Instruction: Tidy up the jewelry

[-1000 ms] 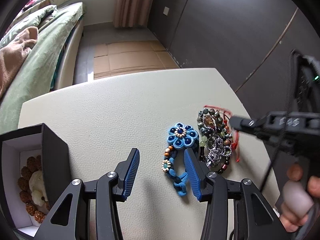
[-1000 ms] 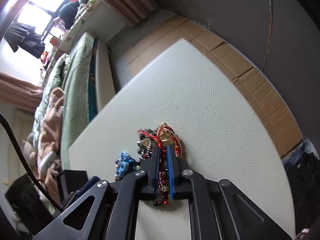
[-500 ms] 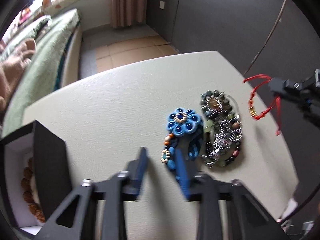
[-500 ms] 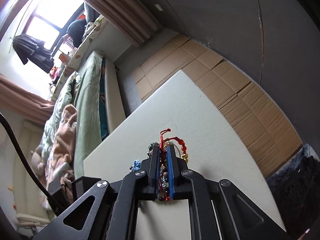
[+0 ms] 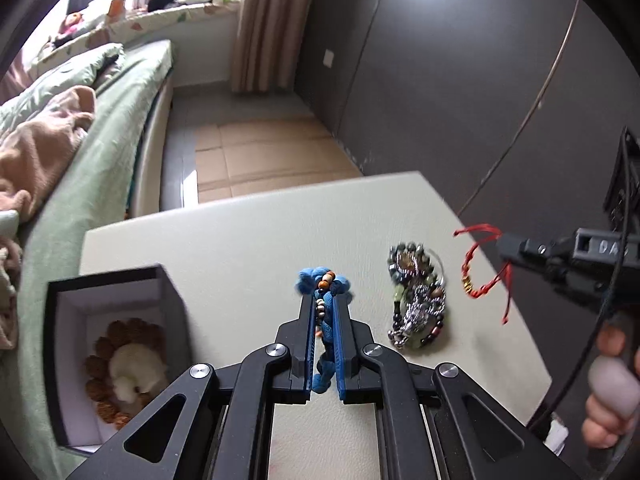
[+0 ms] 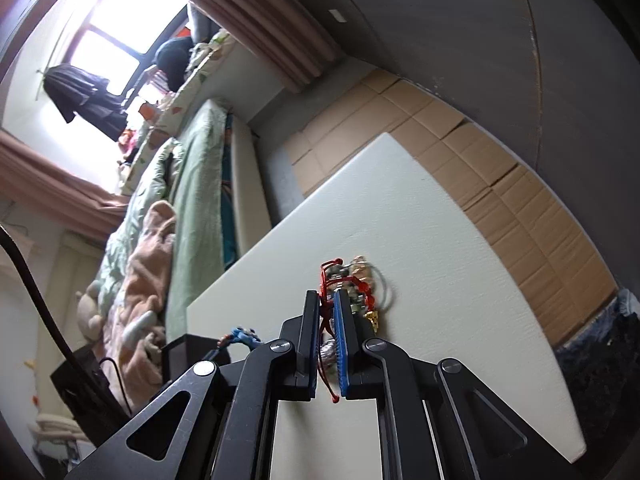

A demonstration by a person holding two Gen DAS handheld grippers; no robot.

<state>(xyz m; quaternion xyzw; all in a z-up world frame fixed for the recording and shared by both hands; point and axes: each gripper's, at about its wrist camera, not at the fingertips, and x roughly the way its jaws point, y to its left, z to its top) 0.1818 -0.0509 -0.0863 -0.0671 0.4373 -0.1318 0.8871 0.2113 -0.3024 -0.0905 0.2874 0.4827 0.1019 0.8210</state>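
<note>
Cream tabletop mostly bare, left hand-held gripper closing on blue bracelet, right pinching red cord.

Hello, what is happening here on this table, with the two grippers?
A person sorts jewelry with two handheld grippers. The left gripper is closing on a blue bracelet, lifted off the table. The right gripper is shut on a red string bracelet. A beaded pile lies on the table, and an open box already holds one brown bracelet.
</note>
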